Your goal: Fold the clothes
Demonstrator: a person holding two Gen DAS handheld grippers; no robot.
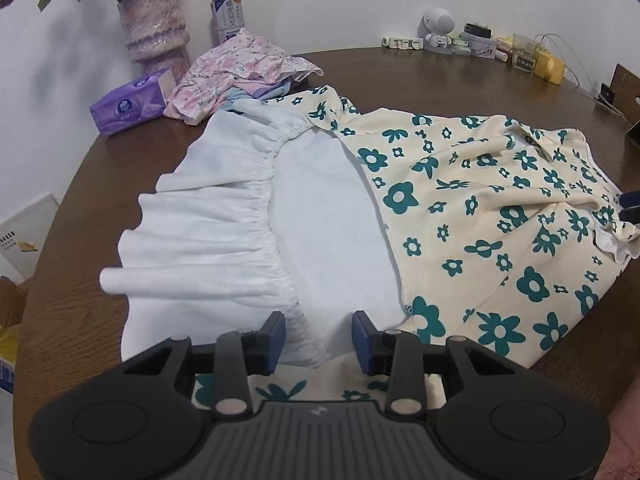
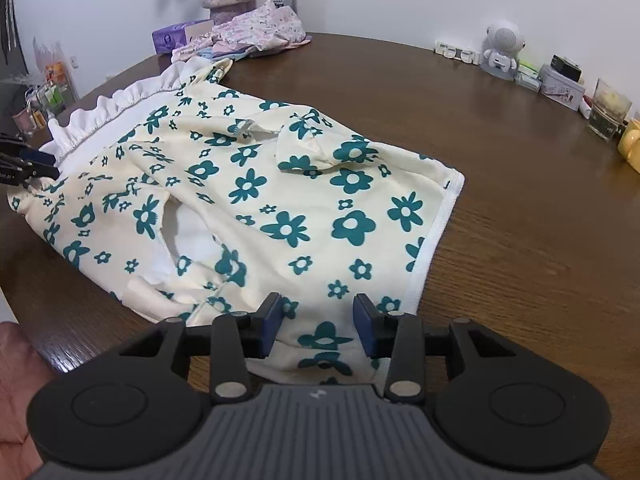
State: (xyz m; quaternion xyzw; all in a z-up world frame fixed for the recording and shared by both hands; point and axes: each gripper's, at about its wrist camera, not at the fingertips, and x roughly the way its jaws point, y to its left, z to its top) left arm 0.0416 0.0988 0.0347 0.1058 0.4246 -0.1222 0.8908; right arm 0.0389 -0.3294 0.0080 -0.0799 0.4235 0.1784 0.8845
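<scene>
Both my tools tilt down over the floral dress (image 2: 280, 184): left tool (image 1: 319, 340) apart, right tool (image 2: 316, 330) apart (only the left view shows the white lining (image 1: 320, 208)).

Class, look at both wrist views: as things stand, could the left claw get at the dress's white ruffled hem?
Probably yes. The left claw hangs open right over the white ruffled hem of the floral dress, with nothing lying between them.

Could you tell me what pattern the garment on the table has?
Teal flowers on cream garment, best in the right wrist view.
</scene>
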